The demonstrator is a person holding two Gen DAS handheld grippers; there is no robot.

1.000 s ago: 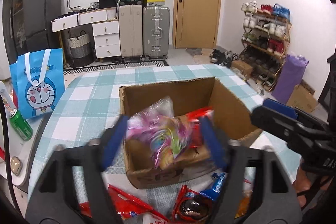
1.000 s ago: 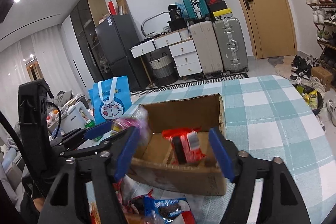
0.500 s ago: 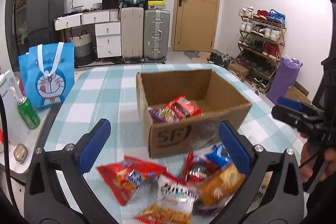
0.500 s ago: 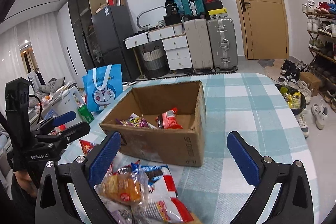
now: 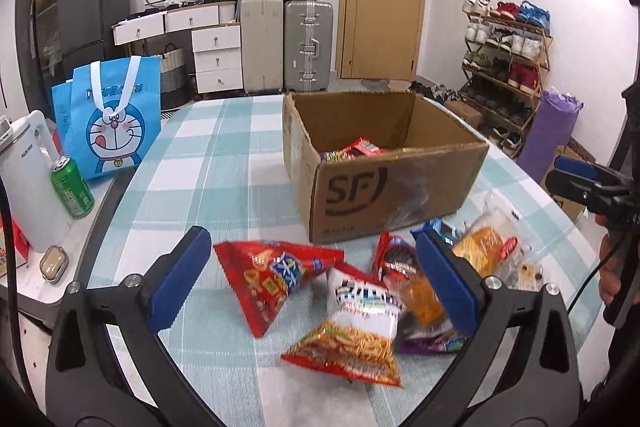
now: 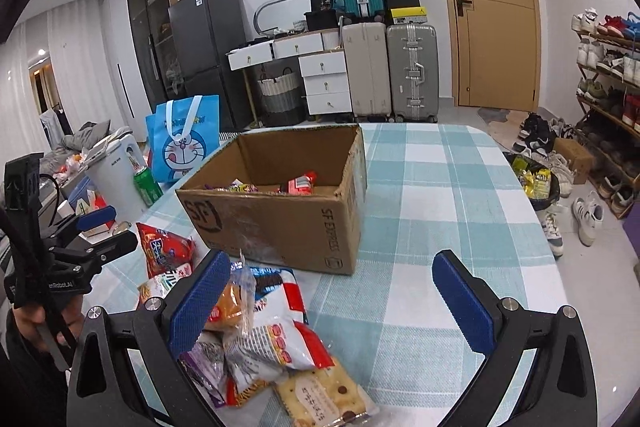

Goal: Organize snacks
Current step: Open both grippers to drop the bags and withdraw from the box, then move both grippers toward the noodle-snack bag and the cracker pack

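Black gripper [image 5: 312, 283] frames, blue ribbed pads [image 5: 178, 279], silver screws, black cable

A matt brown cardboard box [image 5: 384, 183] is seen on a woven checked cloth [image 5: 224, 163]; the snack packets [image 5: 280, 275] are made of glossy plastic film.

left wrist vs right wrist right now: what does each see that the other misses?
Left wrist only: the purple roll by the shoe rack, and a small tan case on the side table.

Right wrist only: the cracker pack nearest the camera, white curtains, and a dark bin with yellow packets on the floor.

Both: the cardboard box with a few snacks inside, the loose snack pile in front of it, the blue cartoon bag, the green can, and both hand-held grippers open with empty jaws.
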